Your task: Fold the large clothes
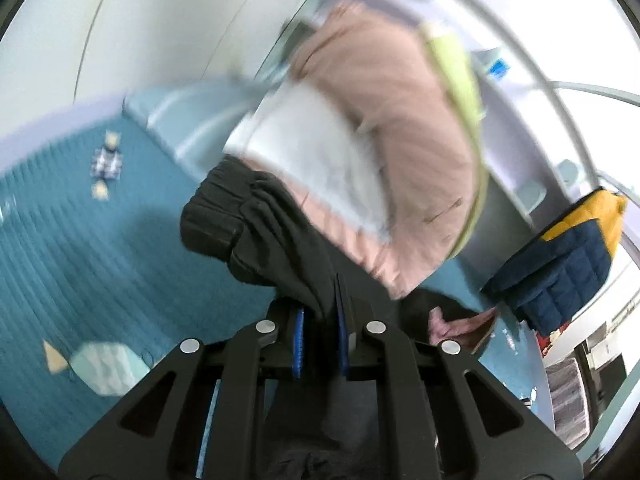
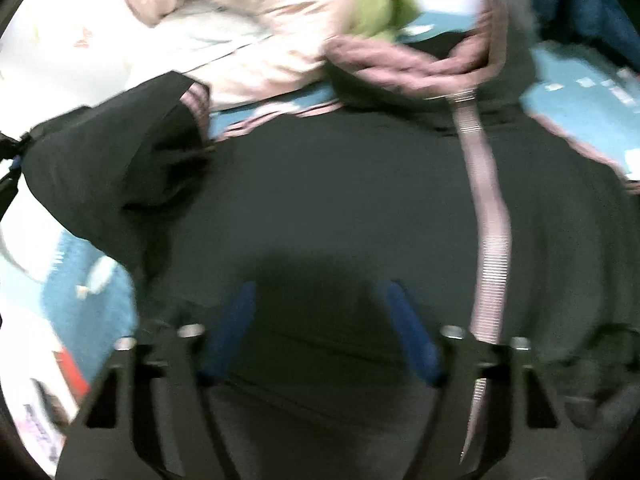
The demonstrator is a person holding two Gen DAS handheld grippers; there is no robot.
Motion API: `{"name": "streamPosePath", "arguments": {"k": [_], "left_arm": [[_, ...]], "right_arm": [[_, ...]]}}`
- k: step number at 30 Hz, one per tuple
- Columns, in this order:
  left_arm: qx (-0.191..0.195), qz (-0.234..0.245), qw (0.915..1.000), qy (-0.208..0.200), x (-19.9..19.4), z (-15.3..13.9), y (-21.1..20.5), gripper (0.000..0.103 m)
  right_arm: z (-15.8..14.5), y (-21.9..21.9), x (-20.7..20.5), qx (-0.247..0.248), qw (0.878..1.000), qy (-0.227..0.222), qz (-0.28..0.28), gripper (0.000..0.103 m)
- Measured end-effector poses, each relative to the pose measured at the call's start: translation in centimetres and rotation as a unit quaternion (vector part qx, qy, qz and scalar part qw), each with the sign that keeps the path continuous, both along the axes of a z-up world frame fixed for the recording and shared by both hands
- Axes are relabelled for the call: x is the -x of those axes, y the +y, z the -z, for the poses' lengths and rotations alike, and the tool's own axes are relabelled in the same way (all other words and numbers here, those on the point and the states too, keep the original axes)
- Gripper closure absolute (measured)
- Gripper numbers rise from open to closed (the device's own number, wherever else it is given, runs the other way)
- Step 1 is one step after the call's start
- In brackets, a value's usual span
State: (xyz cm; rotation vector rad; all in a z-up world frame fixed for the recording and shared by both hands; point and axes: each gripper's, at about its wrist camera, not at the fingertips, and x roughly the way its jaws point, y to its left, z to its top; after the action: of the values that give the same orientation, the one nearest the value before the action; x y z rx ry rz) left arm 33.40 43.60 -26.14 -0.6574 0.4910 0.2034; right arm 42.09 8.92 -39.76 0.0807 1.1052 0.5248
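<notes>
- The black jacket lies spread on the teal bed cover; it looks soft and rather heavy.
- The left gripper pinches its sleeve, a good place to hold.
- The right gripper, half open, holds nothing.

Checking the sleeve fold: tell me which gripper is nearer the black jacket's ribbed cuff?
Left. The left gripper pinches the sleeve just below the ribbed cuff; the right gripper is over the jacket's body.
</notes>
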Motion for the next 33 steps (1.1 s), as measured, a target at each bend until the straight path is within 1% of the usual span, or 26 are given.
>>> {"name": "streamPosePath", "arguments": {"k": [1,3,5,6,8,10,11,12,13,14,15,17,18,20,21,22,23,24,25,27,28,29,31,33], "left_arm": [[-0.010,0.001,0.9998,-0.015,0.7,-1.4,-0.4,0.091],[-0.027,0.011,0.9989,-0.036,1.4,-3.7,-1.8,0.091],[-0.054,0.028,0.9974,-0.038,0.5,-5.2,-4.2,0.091],[-0.063,0.036,0.9966,-0.040,0.3,-5.5,-5.2,0.091],[-0.062,0.064,0.9952,-0.041,-1.2,-5.7,-8.0,0.091],[-0.063,0.095,0.9930,-0.033,-3.0,-5.3,-11.3,0.091],[-0.069,0.103,0.9918,-0.030,-3.9,-4.9,-13.1,0.091],[-0.066,0.115,0.9907,-0.027,-4.8,-4.4,-14.7,0.091],[-0.059,0.136,0.9887,-0.020,-6.0,-3.6,-16.7,0.091],[-0.055,0.151,0.9869,-0.012,-7.1,-2.7,-18.6,0.091],[-0.057,0.165,0.9846,-0.003,-8.1,-1.6,-20.4,0.091],[-0.074,0.194,0.9779,0.024,-10.0,0.9,-24.8,0.091],[-0.081,0.210,0.9735,0.042,-10.8,2.3,-26.8,0.091],[-0.084,0.239,0.9647,0.073,-11.9,5.2,-30.2,0.091],[-0.089,0.250,0.9601,0.089,-12.3,6.6,-31.6,0.091],[-0.100,0.262,0.9530,0.113,-12.8,8.3,-33.3,0.091],[-0.115,0.270,0.9466,0.133,-13.0,9.8,-34.7,0.091],[-0.118,0.276,0.9429,0.145,-13.0,11.0,-35.5,0.091],[-0.118,0.285,0.9374,0.162,-13.2,12.5,-36.3,0.091],[-0.120,0.293,0.9287,0.194,-12.9,15.0,-36.7,0.090],[-0.125,0.299,0.9228,0.208,-12.6,16.2,-36.9,0.090],[-0.128,0.300,0.9200,0.217,-12.5,16.8,-37.0,0.090],[-0.133,0.303,0.9141,0.234,-12.6,17.7,-37.4,0.089],[-0.141,0.302,0.9117,0.240,-12.4,17.8,-37.7,0.088]], "right_arm": [[0.4,0.9,-0.2,-0.012,1.000,0.014,-0.009,0.075],[1.7,3.6,-1.0,-0.060,0.996,0.061,-0.035,0.085],[2.6,5.3,-1.3,-0.067,0.993,0.085,-0.041,0.086],[2.6,5.4,-1.3,-0.066,0.993,0.089,-0.038,0.086],[2.0,4.4,-0.9,-0.071,0.994,0.077,-0.030,0.086],[1.4,2.2,-0.2,-0.059,0.996,0.062,-0.017,0.086],[0.7,-0.2,0.1,-0.050,0.998,0.048,-0.001,0.086],[0.2,-2.4,0.5,-0.040,0.999,0.034,0.015,0.086],[-0.2,-4.2,0.9,-0.029,0.999,0.023,0.028,0.084],[-0.8,-6.4,1.3,-0.017,0.999,0.010,0.044,0.084],[-1.6,-9.7,1.7,0.002,0.998,-0.004,0.067,0.084],[-2.4,-14.7,2.5,0.027,0.994,-0.022,0.102,0.084],[-2.9,-17.9,3.0,0.045,0.991,-0.030,0.124,0.084],[-3.7,-23.3,3.8,0.067,0.983,-0.042,0.165,0.083],[-4.0,-25.7,4.2,0.074,0.979,-0.047,0.184,0.083],[-4.1,-27.7,4.5,0.078,0.975,-0.051,0.202,0.083],[-4.4,-29.3,4.7,0.079,0.971,-0.053,0.219,0.083],[-4.6,-31.8,4.9,0.075,0.965,-0.053,0.247,0.081],[-4.6,-34.3,4.9,0.068,0.957,-0.049,0.279,0.079],[-4.4,-38.7,4.8,0.039,0.942,-0.036,0.331,0.077],[-4.2,-40.5,4.7,0.024,0.936,-0.028,0.349,0.076],[-4.0,-42.2,4.5,0.017,0.930,-0.021,0.368,0.076],[-3.7,-44.8,4.1,0.001,0.922,-0.015,0.387,0.074],[-3.4,-47.3,3.7,-0.025,0.912,-0.009,0.409,0.072]]}}
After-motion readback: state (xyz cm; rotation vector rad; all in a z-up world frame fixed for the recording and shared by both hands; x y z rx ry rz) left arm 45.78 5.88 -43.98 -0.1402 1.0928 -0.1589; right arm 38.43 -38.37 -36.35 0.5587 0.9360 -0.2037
